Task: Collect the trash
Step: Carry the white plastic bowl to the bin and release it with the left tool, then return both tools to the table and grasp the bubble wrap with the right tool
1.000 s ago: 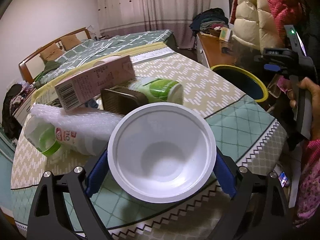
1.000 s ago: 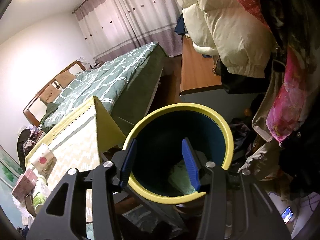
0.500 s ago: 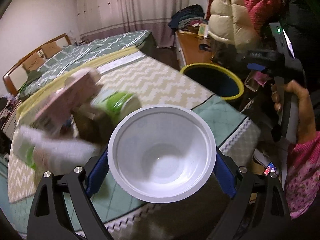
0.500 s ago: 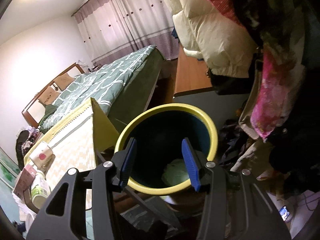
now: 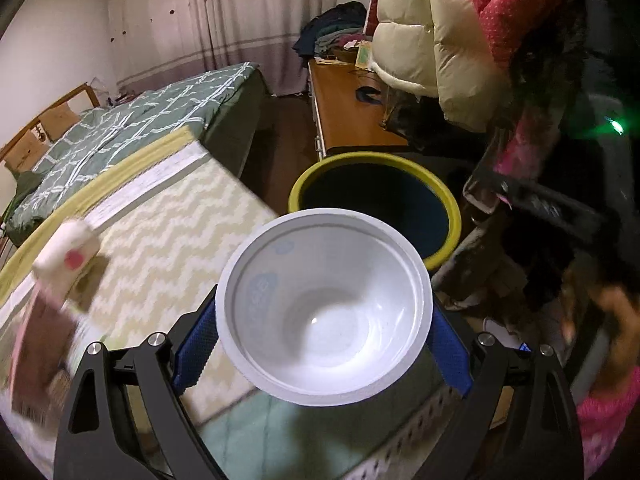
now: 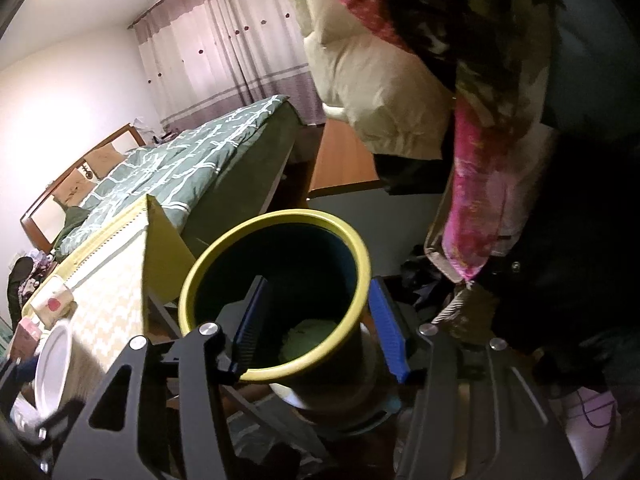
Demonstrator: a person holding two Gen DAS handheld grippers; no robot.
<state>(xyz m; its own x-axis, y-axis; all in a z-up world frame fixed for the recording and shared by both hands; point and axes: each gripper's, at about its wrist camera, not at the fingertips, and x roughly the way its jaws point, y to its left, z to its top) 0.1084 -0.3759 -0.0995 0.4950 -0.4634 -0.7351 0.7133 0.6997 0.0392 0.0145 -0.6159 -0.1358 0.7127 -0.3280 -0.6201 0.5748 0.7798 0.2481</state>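
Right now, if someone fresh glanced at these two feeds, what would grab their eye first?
The white plastic bowl fills the middle of the left wrist view, clamped between the blue pads of the left hand-held gripper. Just beyond it stands the dark bin with a yellow rim, off the edge of the zigzag-patterned table. In the right wrist view the right hand-held gripper hangs empty over that bin.

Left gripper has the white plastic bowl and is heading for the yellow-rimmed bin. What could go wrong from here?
1. The white plastic bowl is clamped only at its rim by the left gripper; it might slip before reaching the yellow-rimmed bin.
2. The right gripper, empty, hangs over the bin mouth; the bowl could hit it.
3. The bowl looks nearly as wide as the opening, so it may catch the rim.
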